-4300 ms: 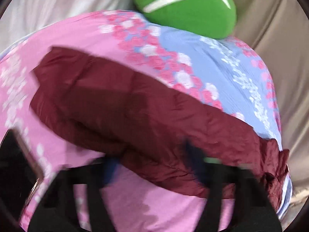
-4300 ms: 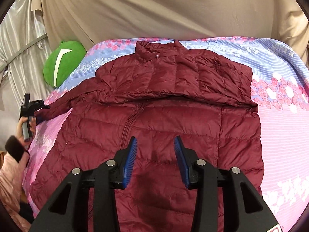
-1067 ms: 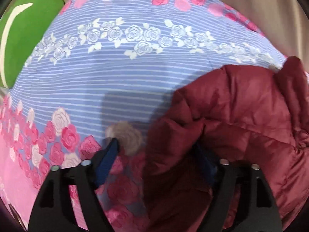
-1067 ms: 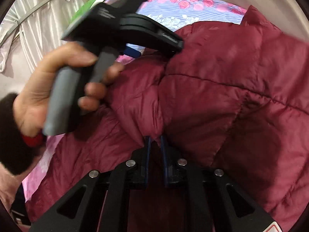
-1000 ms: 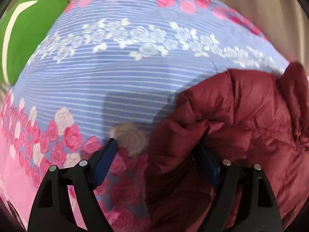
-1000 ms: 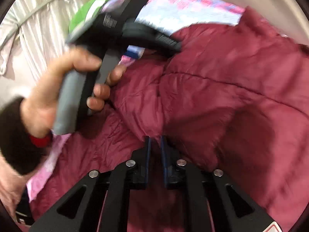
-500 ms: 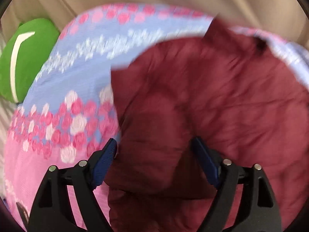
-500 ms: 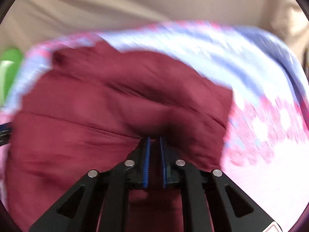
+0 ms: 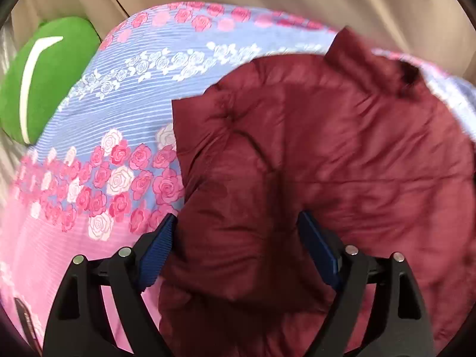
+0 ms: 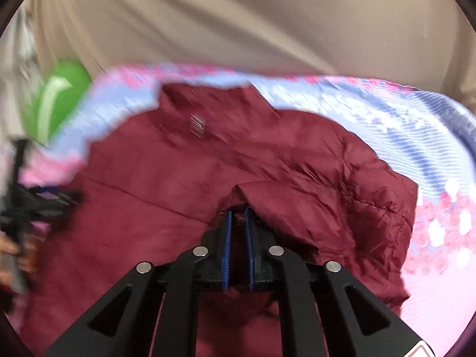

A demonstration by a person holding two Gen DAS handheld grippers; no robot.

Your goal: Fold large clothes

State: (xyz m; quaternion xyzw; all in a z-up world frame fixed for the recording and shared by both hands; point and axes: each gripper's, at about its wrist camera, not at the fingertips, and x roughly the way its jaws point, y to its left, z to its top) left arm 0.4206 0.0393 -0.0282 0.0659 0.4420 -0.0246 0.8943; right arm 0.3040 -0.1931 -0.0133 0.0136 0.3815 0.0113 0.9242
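Closest in the left view, the left gripper [image 9: 238,245] hangs over the coat's [image 9: 312,163] folded left edge. Its jaws are opening wide and the pads touch nothing, likely because that side is already laid down. In the right view, the right gripper [image 10: 238,229] is pinched on a fold of the coat [image 10: 238,178] at 6 o'clock, probably to pull that part over. The coat lies in the middle of the bed [image 9: 104,163], collar at 12 o'clock. Far off, a green pillow [image 9: 44,74] sits at 10 o'clock.
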